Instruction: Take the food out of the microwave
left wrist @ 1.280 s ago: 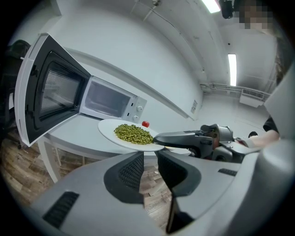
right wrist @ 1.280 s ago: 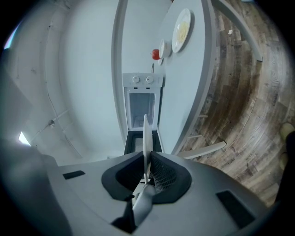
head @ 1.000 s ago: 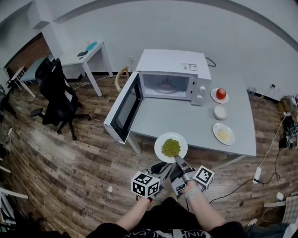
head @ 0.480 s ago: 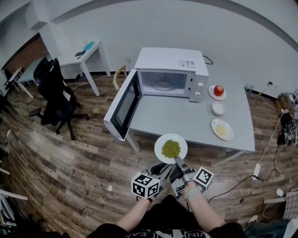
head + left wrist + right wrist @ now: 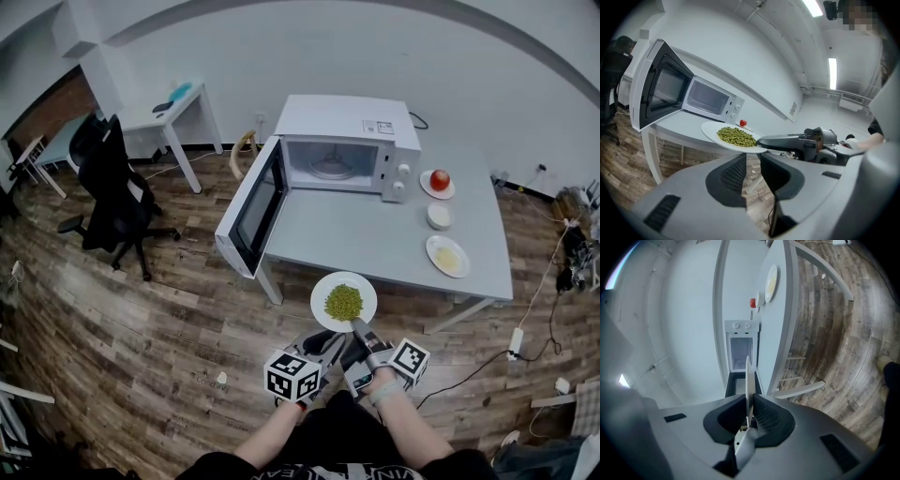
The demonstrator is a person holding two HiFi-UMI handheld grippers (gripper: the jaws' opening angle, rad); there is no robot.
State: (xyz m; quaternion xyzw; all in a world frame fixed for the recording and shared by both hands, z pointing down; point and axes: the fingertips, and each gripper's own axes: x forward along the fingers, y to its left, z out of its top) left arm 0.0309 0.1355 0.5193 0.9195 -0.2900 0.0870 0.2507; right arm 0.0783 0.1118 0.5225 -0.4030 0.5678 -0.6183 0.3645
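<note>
Grey table (microwave open), wooden floor

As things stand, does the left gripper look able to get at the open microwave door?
Probably, after stepping closer: the left gripper is open and empty, only floor lies between it and the microwave door, and the right gripper alone holds the plate.

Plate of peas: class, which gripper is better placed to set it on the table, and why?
Right: the right gripper is shut on the rim of the plate; the left gripper is open and empty.
</note>
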